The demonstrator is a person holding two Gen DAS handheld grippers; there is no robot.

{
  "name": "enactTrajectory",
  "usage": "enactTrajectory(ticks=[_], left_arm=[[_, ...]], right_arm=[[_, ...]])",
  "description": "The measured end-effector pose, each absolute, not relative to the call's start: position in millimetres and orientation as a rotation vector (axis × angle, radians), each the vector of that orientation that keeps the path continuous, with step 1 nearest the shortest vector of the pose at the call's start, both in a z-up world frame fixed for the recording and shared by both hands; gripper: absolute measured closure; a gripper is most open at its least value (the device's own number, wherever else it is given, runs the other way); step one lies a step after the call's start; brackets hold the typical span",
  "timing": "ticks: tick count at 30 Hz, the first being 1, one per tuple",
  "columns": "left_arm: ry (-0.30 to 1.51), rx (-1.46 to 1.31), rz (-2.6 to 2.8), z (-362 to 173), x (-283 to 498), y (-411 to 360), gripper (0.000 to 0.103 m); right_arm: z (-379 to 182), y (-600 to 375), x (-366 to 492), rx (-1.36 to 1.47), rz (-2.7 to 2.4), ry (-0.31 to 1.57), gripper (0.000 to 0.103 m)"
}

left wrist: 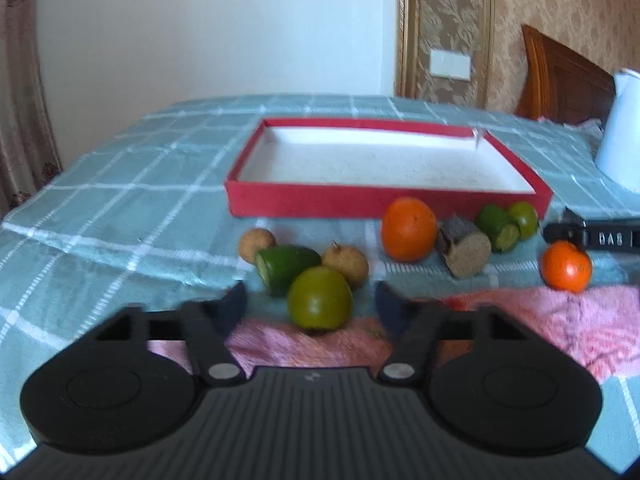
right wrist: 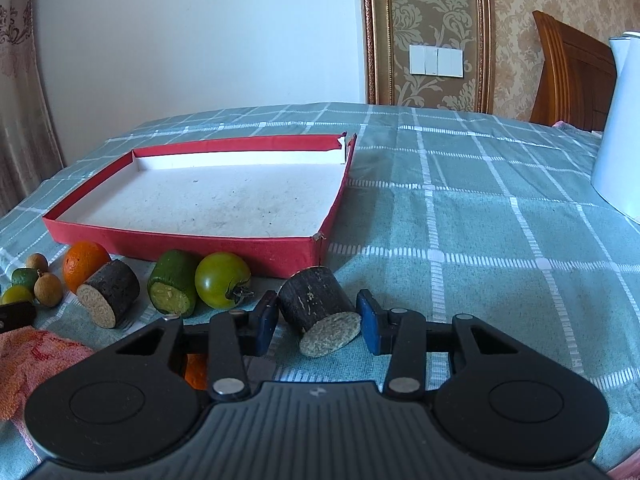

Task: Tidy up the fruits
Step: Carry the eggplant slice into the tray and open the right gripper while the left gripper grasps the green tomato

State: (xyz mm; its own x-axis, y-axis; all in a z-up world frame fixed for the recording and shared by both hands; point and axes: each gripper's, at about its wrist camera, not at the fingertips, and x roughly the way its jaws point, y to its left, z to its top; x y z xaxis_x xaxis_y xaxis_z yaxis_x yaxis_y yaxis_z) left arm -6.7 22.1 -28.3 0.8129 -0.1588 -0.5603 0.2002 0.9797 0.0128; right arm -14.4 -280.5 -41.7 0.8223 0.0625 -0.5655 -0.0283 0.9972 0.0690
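A red box (left wrist: 384,202) with a white inside lies empty on the checked cloth; it also shows in the right wrist view (right wrist: 192,246). In front of it lie fruits. My left gripper (left wrist: 312,304) is open around a round green fruit (left wrist: 320,298), not touching it. Behind are a cut green piece (left wrist: 286,266), two brown longans (left wrist: 345,265) and an orange (left wrist: 408,229). My right gripper (right wrist: 318,322) is open around a dark cut cylinder (right wrist: 320,312). A green tomato (right wrist: 222,279), a green cut piece (right wrist: 173,288), another dark cylinder (right wrist: 109,293) and an orange (right wrist: 82,262) lie to its left.
A pink towel (left wrist: 540,320) lies at the near edge. A small orange (left wrist: 566,266) sits by the right gripper's finger (left wrist: 592,236). A white kettle (right wrist: 620,128) stands at the right. A wooden headboard (right wrist: 568,68) and wall are behind.
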Motion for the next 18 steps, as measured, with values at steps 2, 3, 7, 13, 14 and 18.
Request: enactTrajectory(ticks=[2,3,7,13,14,18], left_arm=[[0.584,0.079,-0.198,-30.1,-7.6,20.9,0.065],[0.573,0.094,-0.199,-30.6,-8.5,19.6,0.069],[0.559,0.085,-0.211,-32.7,-9.6,22.0,0.072],[0.532,0.052,-0.23,-34.5,-15.9,30.8,0.072],[0.525,0.05,-0.235,-34.0,-16.6,31.8,0.072],[0.522,0.07,-0.245,-38.7,-15.2,30.3,0.072]], right_arm=[[-41.8,-280.8,-14.7,0.058,0.049,0.603,0.061],[-41.8,-280.8,-14.8,0.058,0.048,0.603,0.061],[-42.4,-283.2,-15.4,0.074,0.045,0.597,0.061],[-41.3,-289.7,-21.2,0.113,0.035,0.583,0.061],[-40.2,-289.0,-22.9,0.114,0.038,0.579,0.061],[-29.1,-285.1,-26.7,0.116,0.052,0.548,0.061]])
